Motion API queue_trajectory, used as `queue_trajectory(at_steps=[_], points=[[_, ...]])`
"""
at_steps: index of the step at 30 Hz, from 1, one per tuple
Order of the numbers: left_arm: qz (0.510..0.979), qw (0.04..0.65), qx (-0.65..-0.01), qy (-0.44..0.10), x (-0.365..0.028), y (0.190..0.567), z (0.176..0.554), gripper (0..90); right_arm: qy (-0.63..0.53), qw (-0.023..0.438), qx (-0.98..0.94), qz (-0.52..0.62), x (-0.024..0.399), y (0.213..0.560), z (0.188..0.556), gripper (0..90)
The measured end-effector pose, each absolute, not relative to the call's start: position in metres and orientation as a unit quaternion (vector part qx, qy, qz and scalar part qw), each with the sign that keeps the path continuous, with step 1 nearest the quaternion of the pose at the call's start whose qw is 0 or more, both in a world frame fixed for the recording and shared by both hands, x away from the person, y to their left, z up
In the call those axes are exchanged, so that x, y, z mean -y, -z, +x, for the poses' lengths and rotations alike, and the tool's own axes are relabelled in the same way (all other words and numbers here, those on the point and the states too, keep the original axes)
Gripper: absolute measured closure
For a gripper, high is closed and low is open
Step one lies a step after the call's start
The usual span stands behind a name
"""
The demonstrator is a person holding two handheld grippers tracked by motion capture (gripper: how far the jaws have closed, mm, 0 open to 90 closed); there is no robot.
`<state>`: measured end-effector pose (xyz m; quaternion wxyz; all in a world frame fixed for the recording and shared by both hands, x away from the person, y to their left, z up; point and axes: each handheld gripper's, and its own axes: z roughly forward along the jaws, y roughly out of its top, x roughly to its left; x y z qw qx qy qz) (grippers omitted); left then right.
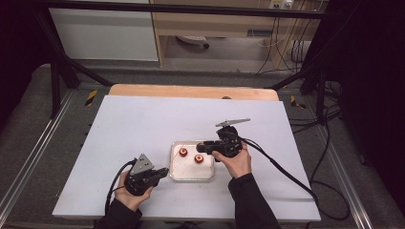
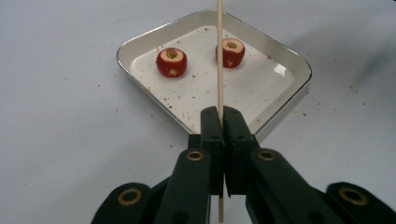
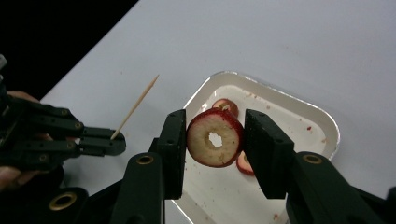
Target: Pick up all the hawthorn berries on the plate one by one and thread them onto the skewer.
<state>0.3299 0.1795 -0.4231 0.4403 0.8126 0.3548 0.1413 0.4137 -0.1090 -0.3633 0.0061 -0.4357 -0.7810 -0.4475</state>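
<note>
Above the tray, right hand raised.

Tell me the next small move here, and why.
Probably carry the cored fruit in the right gripper toward the skewer tip and line up its hole. The left gripper is clamped on the skewer; two fruits wait in the tray.

We find no text, label, brand or number that can be read in any of the views; we note only yellow-and-black hazard stripes on the floor frame left of the table.
</note>
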Motion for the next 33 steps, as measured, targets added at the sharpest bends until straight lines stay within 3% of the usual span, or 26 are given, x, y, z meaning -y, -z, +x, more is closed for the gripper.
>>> queue_trajectory(at_steps=[16, 33], points=[[0.794, 0.453, -0.379, -0.142, -0.173, 0.424, 0.327, 88.0, 0.593, -0.005, 0.661, -0.46, 0.102, 0.375, 0.415, 60.7], [0.766, 0.482, -0.399, -0.146, -0.158, 0.415, 0.331, 87.9, 0.666, -0.011, 0.586, -0.462, 0.095, 0.38, 0.415, 60.8]])
